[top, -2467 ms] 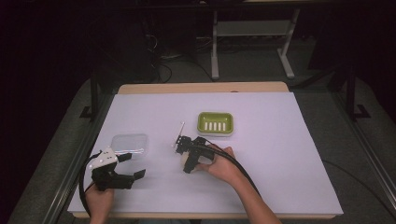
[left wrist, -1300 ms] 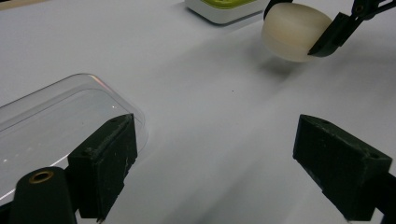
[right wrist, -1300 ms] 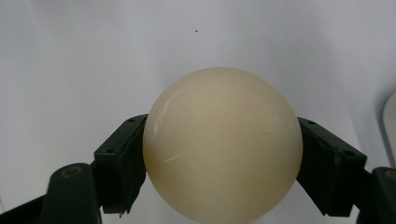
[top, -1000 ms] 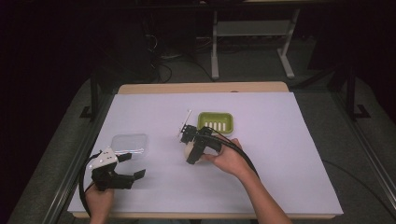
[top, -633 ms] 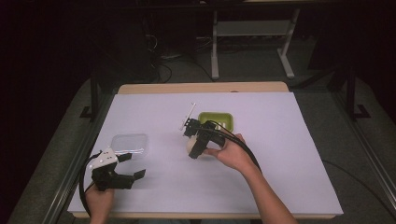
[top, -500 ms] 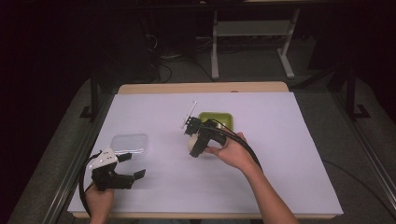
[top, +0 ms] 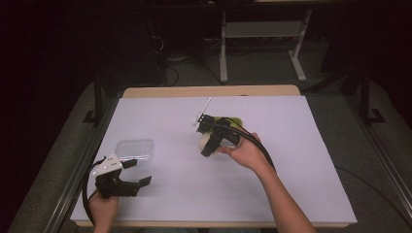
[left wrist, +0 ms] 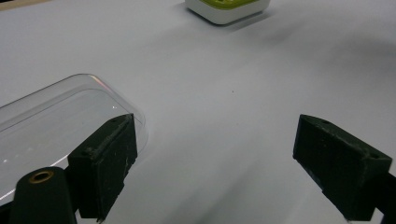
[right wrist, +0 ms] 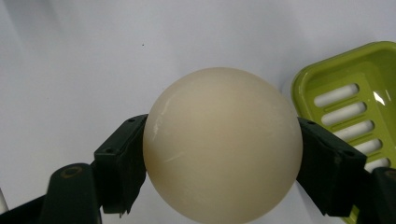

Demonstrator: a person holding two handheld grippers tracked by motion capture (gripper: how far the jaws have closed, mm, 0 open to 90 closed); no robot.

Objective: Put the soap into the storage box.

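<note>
Right gripper [right wrist: 223, 154] has its fingers clamped on a smooth, cream, rounded soap [right wrist: 223, 145], held above the white desk [top: 301, 145] just beside the glossy green slotted dish [right wrist: 355, 93]. Left gripper [left wrist: 224, 163] rests near the clear plastic lid [left wrist: 56, 116], fingers spread wide, gripping nothing.

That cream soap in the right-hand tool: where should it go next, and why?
Probably a little further over the green dish, then down. The right gripper clamps the soap above the table, beside the dish and not yet over its slotted tray.
</note>
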